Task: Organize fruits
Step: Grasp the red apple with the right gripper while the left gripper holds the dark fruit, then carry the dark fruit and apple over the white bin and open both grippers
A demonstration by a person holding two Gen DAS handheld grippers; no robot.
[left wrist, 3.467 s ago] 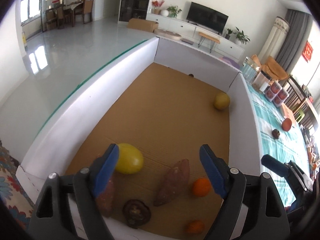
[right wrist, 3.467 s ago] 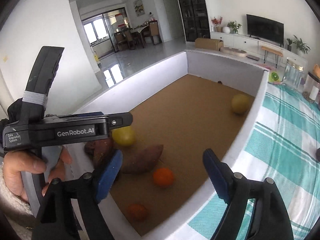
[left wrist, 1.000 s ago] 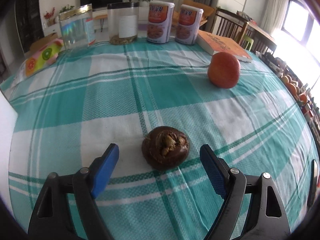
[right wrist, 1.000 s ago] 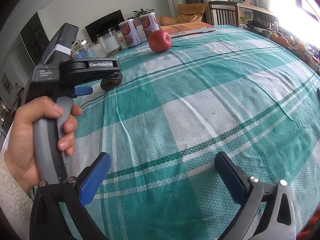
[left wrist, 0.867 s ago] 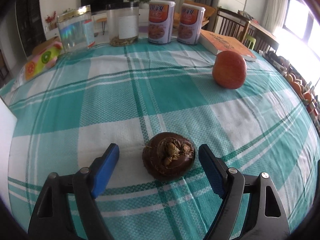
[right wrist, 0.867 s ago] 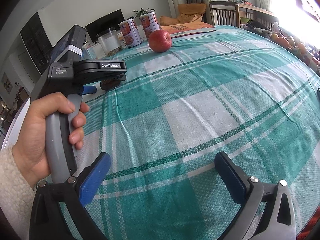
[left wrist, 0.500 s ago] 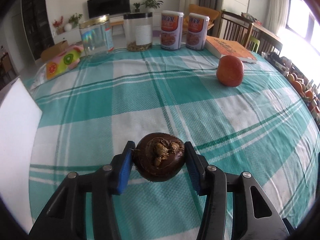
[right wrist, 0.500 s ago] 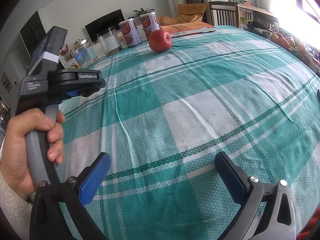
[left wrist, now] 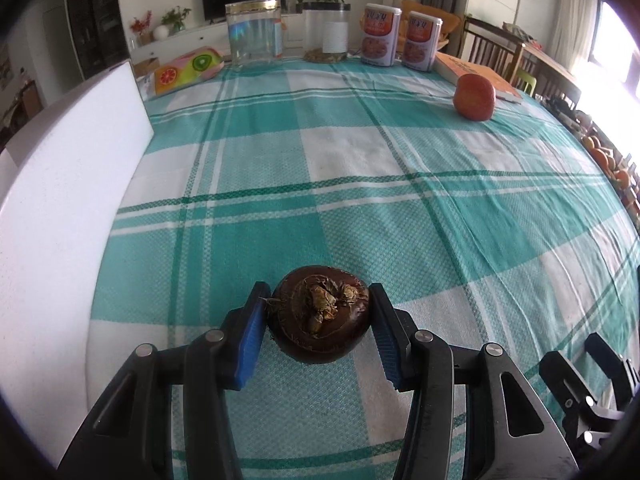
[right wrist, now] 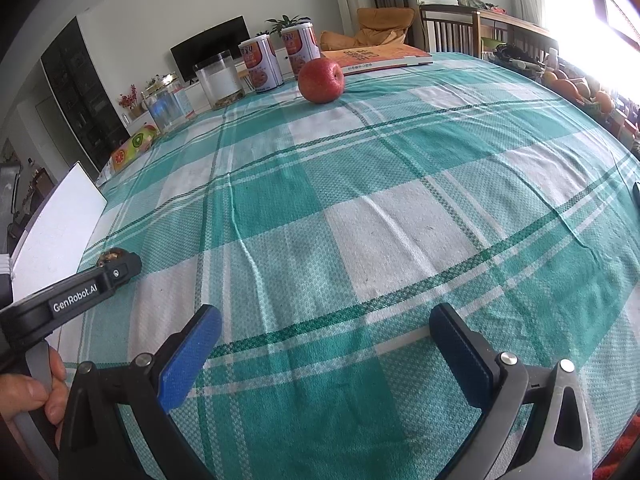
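Observation:
My left gripper (left wrist: 318, 320) is shut on a dark brown mangosteen (left wrist: 319, 314) and holds it a little above the green checked tablecloth (left wrist: 360, 200). A red apple (left wrist: 474, 97) sits far right on the cloth; it also shows in the right wrist view (right wrist: 321, 80). The white wall of the fruit box (left wrist: 60, 208) stands to the left. My right gripper (right wrist: 326, 360) is open and empty over the cloth. The left gripper's body (right wrist: 76, 292) shows at its left, with a bit of the mangosteen (right wrist: 112, 257) above it.
Two clear jars (left wrist: 255, 30) and two printed cans (left wrist: 379, 34) stand at the table's far edge, with a fruit-patterned pack (left wrist: 188, 68) and an orange book (left wrist: 476, 74). Oranges (left wrist: 604, 160) lie past the right edge.
The left gripper swung from the box to the table, closed on the mangosteen and lifted it, drawing back toward the box wall. The right gripper stayed open and nearly still.

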